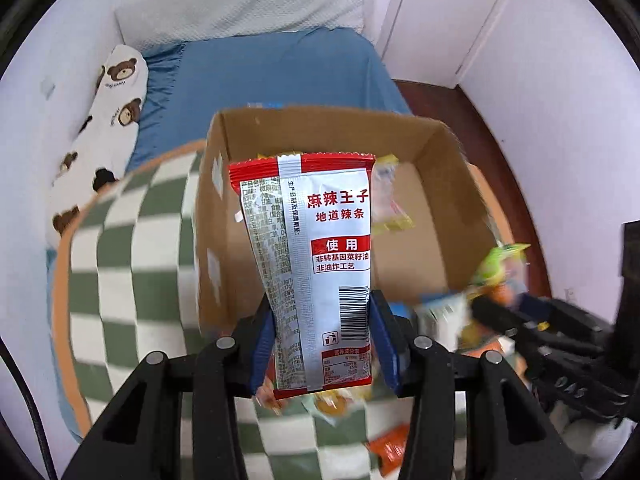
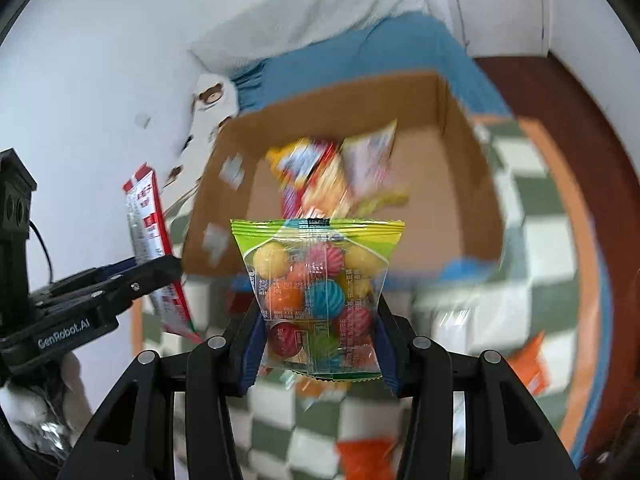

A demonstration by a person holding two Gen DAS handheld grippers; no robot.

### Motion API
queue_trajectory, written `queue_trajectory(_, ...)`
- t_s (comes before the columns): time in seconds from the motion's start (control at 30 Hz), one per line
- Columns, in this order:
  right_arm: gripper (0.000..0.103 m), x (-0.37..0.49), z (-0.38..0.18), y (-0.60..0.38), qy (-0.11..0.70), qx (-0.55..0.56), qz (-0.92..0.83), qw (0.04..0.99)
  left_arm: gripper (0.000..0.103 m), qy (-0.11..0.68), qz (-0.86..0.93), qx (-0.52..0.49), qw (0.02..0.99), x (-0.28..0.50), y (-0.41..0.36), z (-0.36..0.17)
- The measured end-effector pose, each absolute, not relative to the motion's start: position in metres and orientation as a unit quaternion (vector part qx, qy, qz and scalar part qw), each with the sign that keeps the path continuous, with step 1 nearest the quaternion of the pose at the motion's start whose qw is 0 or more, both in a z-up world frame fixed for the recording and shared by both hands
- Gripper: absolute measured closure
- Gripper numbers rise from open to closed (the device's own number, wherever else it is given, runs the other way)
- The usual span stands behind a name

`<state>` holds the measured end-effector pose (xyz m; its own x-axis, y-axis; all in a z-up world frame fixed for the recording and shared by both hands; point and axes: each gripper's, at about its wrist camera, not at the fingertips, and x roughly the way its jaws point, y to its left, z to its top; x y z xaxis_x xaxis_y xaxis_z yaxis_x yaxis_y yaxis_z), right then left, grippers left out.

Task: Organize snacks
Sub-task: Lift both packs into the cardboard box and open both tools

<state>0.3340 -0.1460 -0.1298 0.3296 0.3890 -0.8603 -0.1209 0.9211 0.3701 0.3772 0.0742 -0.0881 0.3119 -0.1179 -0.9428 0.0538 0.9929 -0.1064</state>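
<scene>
Both grippers loaded, over the box – mid-sort.

Left gripper (image 1: 324,344) pinches a red & white spicy-strip packet (image 1: 310,268) by its lower end, packet standing up in front of the cardboard box (image 1: 448,184). Right gripper (image 2: 318,344) is clamped on a clear bag of coloured candy balls (image 2: 318,292), also held above the checked cloth (image 2: 532,248) w/ the box just beyond. Progress, as I read it: a few packets (image 2: 328,172) already lie inside the box, so some sorting is done. Still left – these two in hand need dropping in, plus loose snacks on the cloth: orange packets (image 2: 366,460) near the bottom edge & a blurred heap (image 1: 452,312) beside the box. How many remain I can't tell, too blurred. Box sits on the cloth, w/ a blue bed (image 1: 280,72) behind.
</scene>
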Motion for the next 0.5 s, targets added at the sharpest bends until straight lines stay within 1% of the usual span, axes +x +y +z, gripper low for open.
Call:
queue_trajectory(0.17, 0.053, 0.418, -0.151, -0.144, 0.573, 0.096, 0.114, 0.806, 0.06, 0.623, -0.029, -0.003, 0.782, 0.453, 0.083, -0.122)
queue_trajectory(0.3, 0.053, 0.468, -0.175, -0.149, 0.592, 0.083, 0.087, 0.797, 0.06, 0.648, -0.01, 0.007, 0.761, 0.496, 0.092, -0.156)
queue_trajectory(0.5, 0.052, 0.522, -0.22, -0.141, 0.626, 0.064, 0.066, 0.774, 0.058, 0.678, -0.006, 0.009, 0.735, 0.532, 0.1, -0.19)
